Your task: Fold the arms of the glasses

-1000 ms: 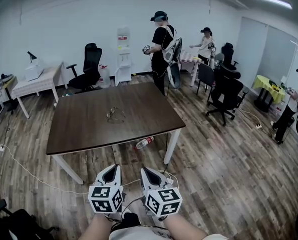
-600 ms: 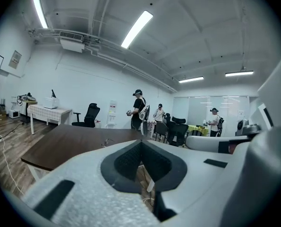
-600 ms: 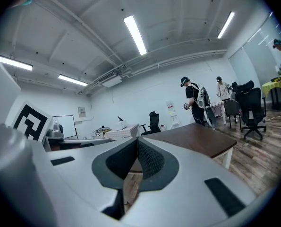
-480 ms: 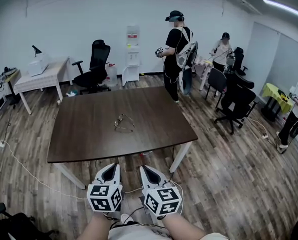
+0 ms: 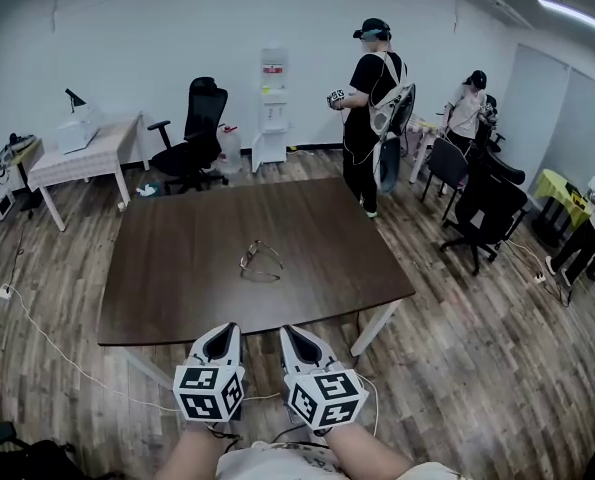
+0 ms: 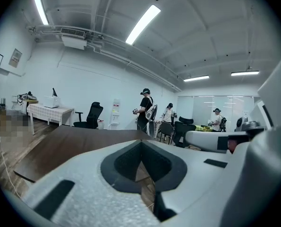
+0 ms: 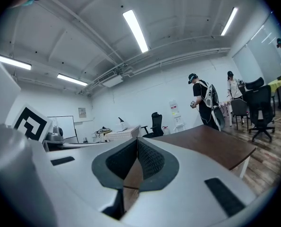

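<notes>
Glasses (image 5: 261, 261) lie at frame centre on the brown table (image 5: 167, 278), arms apparently unfolded. Left gripper (image 5: 221, 334) and right gripper (image 5: 297, 337) at bottom centre, well short of them: both jaws pressed together, nothing between

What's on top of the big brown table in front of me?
Only a pair of glasses, lying near the middle of the table. Nothing else shows on it. The left claw and right claw cover a bit of its near edge, so that strip can't be checked.
</notes>
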Demonstrator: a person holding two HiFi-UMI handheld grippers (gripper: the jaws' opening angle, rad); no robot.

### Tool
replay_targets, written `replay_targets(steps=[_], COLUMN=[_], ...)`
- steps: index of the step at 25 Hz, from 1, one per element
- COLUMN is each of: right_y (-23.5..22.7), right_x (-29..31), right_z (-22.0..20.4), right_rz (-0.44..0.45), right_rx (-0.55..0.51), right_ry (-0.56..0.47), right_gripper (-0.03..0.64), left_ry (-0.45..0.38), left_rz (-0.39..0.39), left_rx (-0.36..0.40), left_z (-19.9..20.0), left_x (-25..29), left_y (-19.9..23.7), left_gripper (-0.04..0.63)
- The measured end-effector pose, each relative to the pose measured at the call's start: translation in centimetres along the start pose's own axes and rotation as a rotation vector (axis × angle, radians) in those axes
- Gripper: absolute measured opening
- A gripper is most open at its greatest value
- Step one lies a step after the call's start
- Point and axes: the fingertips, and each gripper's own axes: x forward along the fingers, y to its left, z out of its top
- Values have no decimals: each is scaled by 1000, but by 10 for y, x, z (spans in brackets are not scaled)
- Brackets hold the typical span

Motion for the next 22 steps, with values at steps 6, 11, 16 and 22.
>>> replay_targets(steps=[6, 11, 16, 22], right_y=[7, 13, 25, 24], right_x=[30, 47, 60, 81], right_z=[-19, -33, -43, -47], right_rz=[19, 33, 66, 96], right_rx=[-2, -6, -24, -21], right_ry=[47, 100, 134, 140], right_gripper=[15, 15, 15, 15], left_ry=[35, 69, 79, 87], left_rz=[11, 23, 51, 89], left_rx=[-40, -79, -106, -107], left_z=[-13, -29, -36, -36], left_x=[15, 17, 13, 24], left_y=[28, 42, 58, 78], left_gripper=[14, 14, 14, 14])
